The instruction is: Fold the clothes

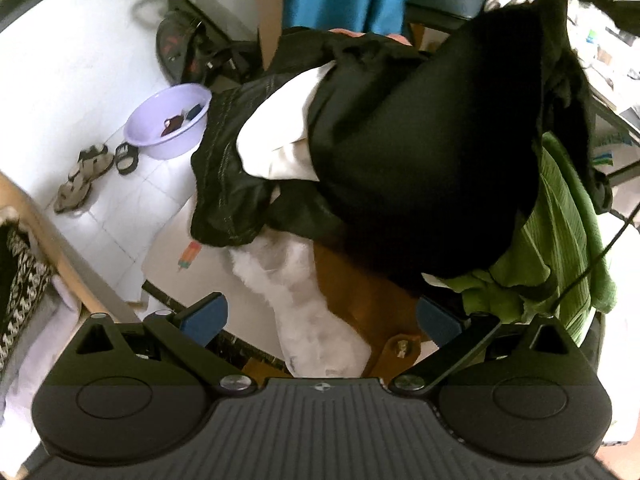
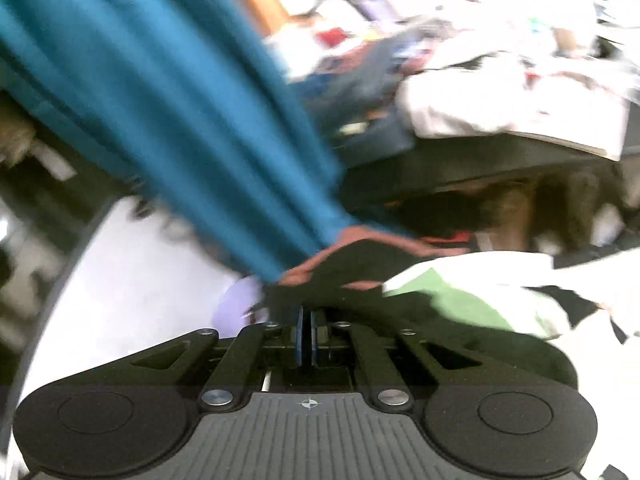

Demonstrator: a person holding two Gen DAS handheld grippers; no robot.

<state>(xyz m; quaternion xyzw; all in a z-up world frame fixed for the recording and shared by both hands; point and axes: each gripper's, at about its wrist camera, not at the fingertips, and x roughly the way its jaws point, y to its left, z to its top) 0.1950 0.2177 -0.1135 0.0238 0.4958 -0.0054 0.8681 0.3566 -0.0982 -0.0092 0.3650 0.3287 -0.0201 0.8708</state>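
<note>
Both the left gripper [image 1: 320, 316] and the right gripper [image 2: 307, 336] are matte black housings with a ribbed grey centre panel bearing a small crosshair mark, round raised discs on either side, silver screw heads at the linkage pivots, and blue pads [image 1: 206, 318] lining the fingers.

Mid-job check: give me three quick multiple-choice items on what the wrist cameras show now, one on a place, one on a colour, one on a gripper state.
1. Where is the lilac basin?
A. on the floor
B. on the pile
C. in a gripper

2. What colour is the garment beside the black cloth at right?
A. red
B. green
C. yellow

3. How is the left gripper?
A. open
B. shut on cloth
C. hidden

Key: 1 A, it sits on white tiles near sandals; 2 B, the green garment shows ribbed green; 3 A, its blue pads stand wide apart.
</note>
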